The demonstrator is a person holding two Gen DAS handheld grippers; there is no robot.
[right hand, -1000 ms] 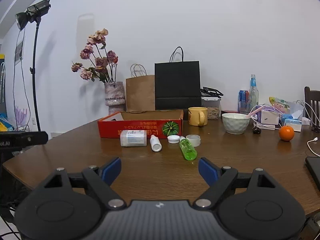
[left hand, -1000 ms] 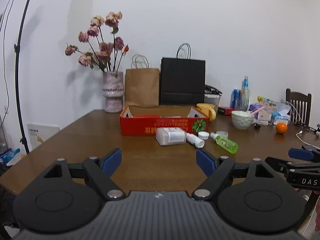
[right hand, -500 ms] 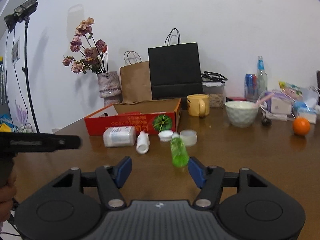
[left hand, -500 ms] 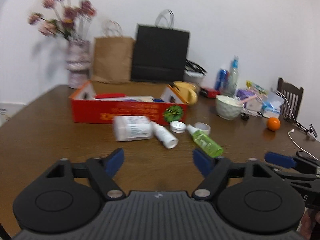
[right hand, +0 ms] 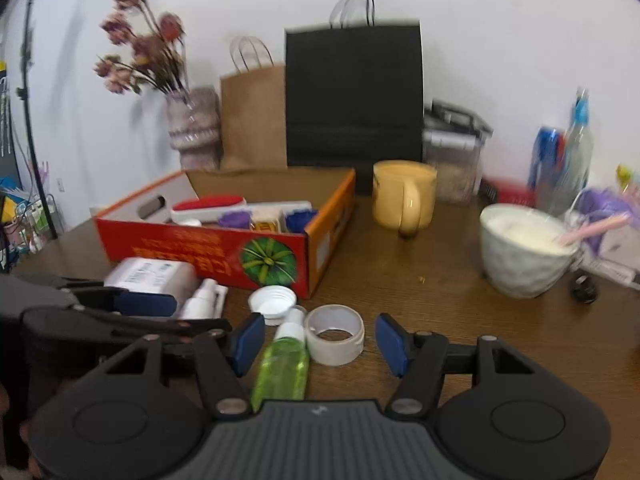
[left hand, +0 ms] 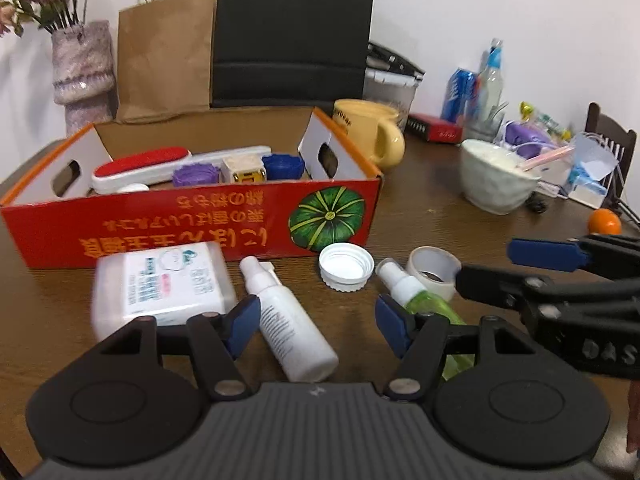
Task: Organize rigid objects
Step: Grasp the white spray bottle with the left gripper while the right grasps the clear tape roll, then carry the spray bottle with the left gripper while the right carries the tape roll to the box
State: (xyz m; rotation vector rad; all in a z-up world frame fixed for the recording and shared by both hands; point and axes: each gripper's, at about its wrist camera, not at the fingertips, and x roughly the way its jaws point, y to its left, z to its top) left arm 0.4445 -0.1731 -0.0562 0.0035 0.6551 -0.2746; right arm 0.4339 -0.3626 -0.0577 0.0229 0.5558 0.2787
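A red cardboard box (left hand: pixel 192 224) (right hand: pixel 208 248) holds a red lint brush (left hand: pixel 140 164), a purple roll, a small cube and a blue roll. In front of it lie a white rectangular bottle (left hand: pixel 160 284), a white spray bottle (left hand: pixel 288 324), a white cap (left hand: pixel 345 266), a tape ring (right hand: pixel 335 334) and a green spray bottle (right hand: pixel 283 364). My left gripper (left hand: pixel 316 326) is open, its fingers either side of the white spray bottle. My right gripper (right hand: pixel 320 340) is open over the green bottle and tape ring.
A yellow mug (right hand: pixel 404 196), a white bowl (right hand: pixel 524 250), an orange (left hand: pixel 604 220), drink bottles, a vase with flowers (right hand: pixel 192 124) and two paper bags (right hand: pixel 352 92) stand behind and right of the box on the brown table (right hand: pixel 420 272).
Both grippers have moved forward and down toward the loose items in front of the box. Both stay open.
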